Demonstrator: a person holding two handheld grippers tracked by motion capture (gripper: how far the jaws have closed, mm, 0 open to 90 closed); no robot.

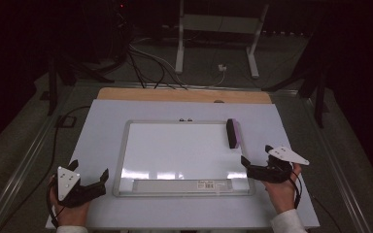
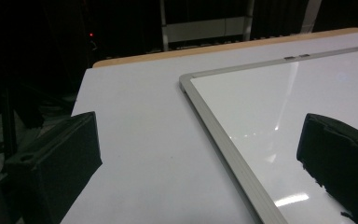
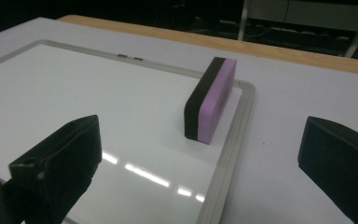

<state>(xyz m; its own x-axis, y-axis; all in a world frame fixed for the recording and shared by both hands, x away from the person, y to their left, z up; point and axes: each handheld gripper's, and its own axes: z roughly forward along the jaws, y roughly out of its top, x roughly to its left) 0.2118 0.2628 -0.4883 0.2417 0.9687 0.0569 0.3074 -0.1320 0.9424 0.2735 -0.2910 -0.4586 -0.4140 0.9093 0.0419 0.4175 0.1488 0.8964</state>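
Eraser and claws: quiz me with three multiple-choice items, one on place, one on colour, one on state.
1. Where does the eraser stand?
A. on the whiteboard's far right corner
B. on the whiteboard's near left corner
C. off the board, on the bare wood strip

2. What colours is the eraser?
A. yellow and white
B. black and purple
C. all red

3. How is the right claw?
A. shut on the eraser
B. shut on the board's frame
C. open, holding nothing

Answers: 1 A, it sits by the whiteboard frame's far right corner in the high view. 2 B, the right gripper view shows a black layer on purple foam. 3 C, its jaws stand wide apart short of the eraser.
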